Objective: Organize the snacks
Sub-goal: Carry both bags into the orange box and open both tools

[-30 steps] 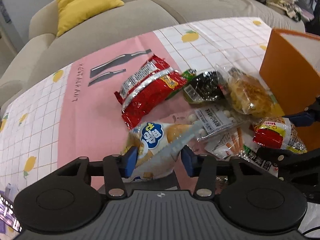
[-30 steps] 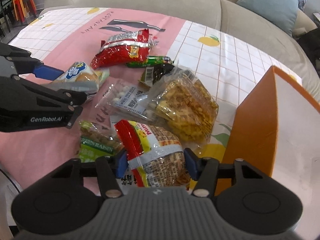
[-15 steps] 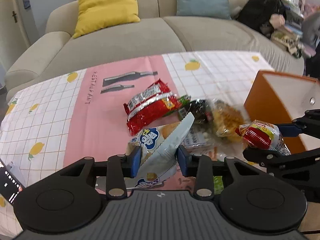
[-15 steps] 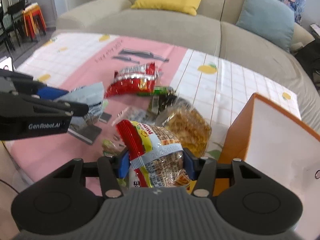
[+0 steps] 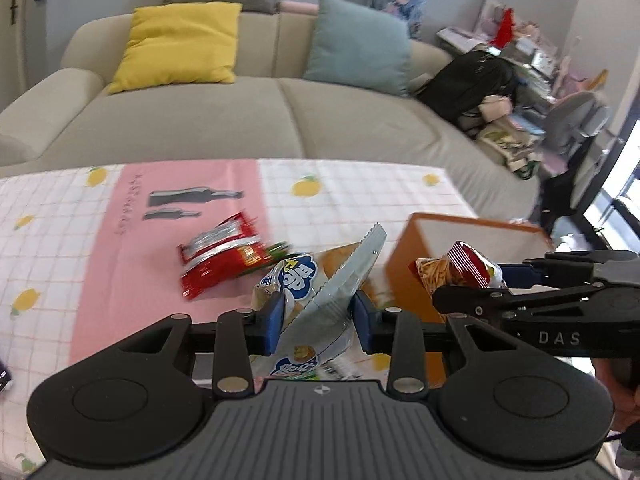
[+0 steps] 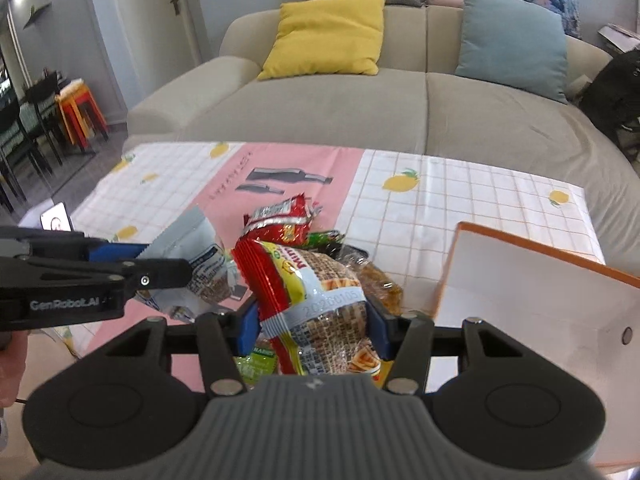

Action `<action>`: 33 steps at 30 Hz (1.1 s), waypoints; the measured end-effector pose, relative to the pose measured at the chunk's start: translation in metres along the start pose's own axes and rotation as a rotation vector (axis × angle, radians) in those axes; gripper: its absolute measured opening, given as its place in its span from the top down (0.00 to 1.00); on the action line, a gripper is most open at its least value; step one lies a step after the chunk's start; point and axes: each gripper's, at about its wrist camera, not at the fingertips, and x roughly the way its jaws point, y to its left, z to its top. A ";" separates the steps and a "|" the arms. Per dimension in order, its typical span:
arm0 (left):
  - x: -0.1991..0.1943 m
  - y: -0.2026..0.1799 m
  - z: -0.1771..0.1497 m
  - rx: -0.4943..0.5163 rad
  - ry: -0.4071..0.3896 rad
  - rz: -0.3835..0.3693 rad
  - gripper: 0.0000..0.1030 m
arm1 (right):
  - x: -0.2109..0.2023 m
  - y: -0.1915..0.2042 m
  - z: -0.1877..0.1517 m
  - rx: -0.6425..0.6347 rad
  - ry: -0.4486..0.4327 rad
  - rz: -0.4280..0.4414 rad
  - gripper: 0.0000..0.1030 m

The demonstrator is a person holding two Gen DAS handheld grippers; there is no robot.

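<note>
My left gripper point(image 5: 318, 316) is shut on a pale blue snack bag point(image 5: 320, 288) and holds it above the table; that bag also shows in the right wrist view point(image 6: 192, 256). My right gripper point(image 6: 312, 320) is shut on a red and yellow waffle snack bag point(image 6: 316, 300), lifted beside the orange box point(image 6: 532, 296). In the left wrist view the right gripper point(image 5: 472, 280) holds that bag point(image 5: 460, 268) at the orange box's point(image 5: 404, 280) near wall. A red snack bag point(image 5: 220, 256) and other packets point(image 6: 380, 280) lie on the table.
The table carries a pink and white lemon-print cloth point(image 5: 120, 280). A beige sofa point(image 5: 240, 120) with a yellow cushion point(image 5: 180, 48) and a teal cushion point(image 5: 360, 48) stands behind it. A green packet point(image 6: 256, 364) lies under my right gripper.
Both grippers have risen off the table with their bags and tilted up toward the sofa. The right gripper's bag is now at the orange box.
</note>
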 end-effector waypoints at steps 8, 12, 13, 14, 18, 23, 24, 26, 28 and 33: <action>0.021 -0.066 0.024 0.108 0.007 -0.127 0.60 | -0.035 -0.049 -0.003 0.040 -0.031 -0.082 0.49; 0.040 -0.104 0.035 0.167 0.038 -0.220 0.60 | -0.044 -0.088 -0.008 0.091 -0.011 -0.134 0.49; 0.045 -0.112 0.035 0.179 0.046 -0.238 0.60 | -0.046 -0.098 -0.009 0.105 -0.005 -0.146 0.49; 0.052 -0.121 0.038 0.192 0.060 -0.257 0.60 | -0.048 -0.109 -0.011 0.119 0.002 -0.160 0.49; 0.078 -0.145 0.043 0.191 0.129 -0.321 0.60 | -0.043 -0.152 -0.017 0.194 0.056 -0.182 0.49; 0.125 -0.152 0.043 0.157 0.283 -0.375 0.60 | -0.018 -0.196 -0.027 0.290 0.163 -0.157 0.49; 0.134 -0.151 0.043 0.150 0.314 -0.380 0.60 | -0.012 -0.200 -0.029 0.298 0.188 -0.156 0.49; 0.149 -0.150 0.040 0.143 0.369 -0.374 0.60 | 0.001 -0.208 -0.034 0.309 0.239 -0.155 0.49; 0.160 -0.151 0.037 0.147 0.401 -0.352 0.60 | 0.011 -0.210 -0.040 0.312 0.276 -0.151 0.49; 0.179 -0.149 0.033 0.155 0.471 -0.320 0.60 | 0.037 -0.210 -0.046 0.303 0.353 -0.123 0.49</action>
